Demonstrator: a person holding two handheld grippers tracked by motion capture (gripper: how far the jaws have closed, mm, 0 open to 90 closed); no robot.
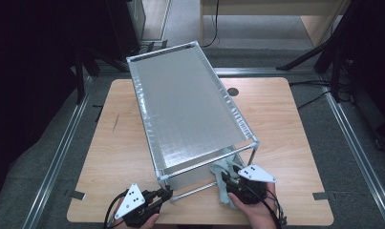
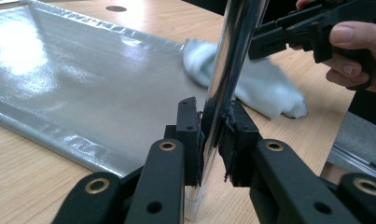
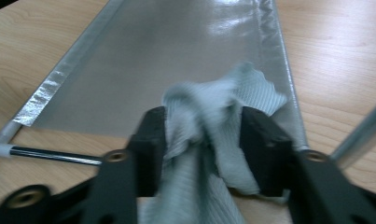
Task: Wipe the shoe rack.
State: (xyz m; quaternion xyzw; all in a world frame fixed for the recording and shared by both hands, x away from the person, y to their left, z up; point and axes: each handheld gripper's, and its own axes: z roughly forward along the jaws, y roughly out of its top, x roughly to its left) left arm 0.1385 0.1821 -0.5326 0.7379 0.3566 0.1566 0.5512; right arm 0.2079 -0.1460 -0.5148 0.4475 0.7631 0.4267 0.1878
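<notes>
A metal rack (image 1: 190, 105) with two silver fabric shelves stands on the wooden table (image 1: 118, 157). My left gripper (image 1: 167, 193) (image 2: 213, 135) is shut on the rack's chrome front-left upright (image 2: 232, 51), with both pads pressed against the tube. A pale grey-green cloth (image 1: 222, 191) (image 2: 265, 88) (image 3: 209, 107) lies bunched at the front edge of the lower shelf (image 3: 176, 56). My right gripper (image 1: 228, 177) (image 3: 204, 135) stands there with its jaws spread. The cloth sits loosely between them, partly on the shelf and partly on the table.
The rack sits diagonally across the table, from the near middle to the far left. Its front-right upright (image 3: 363, 135) rises just right of my right gripper. A thin lower rail (image 3: 55, 156) runs along the shelf's front. A dark round hole (image 1: 233, 91) marks the tabletop beyond.
</notes>
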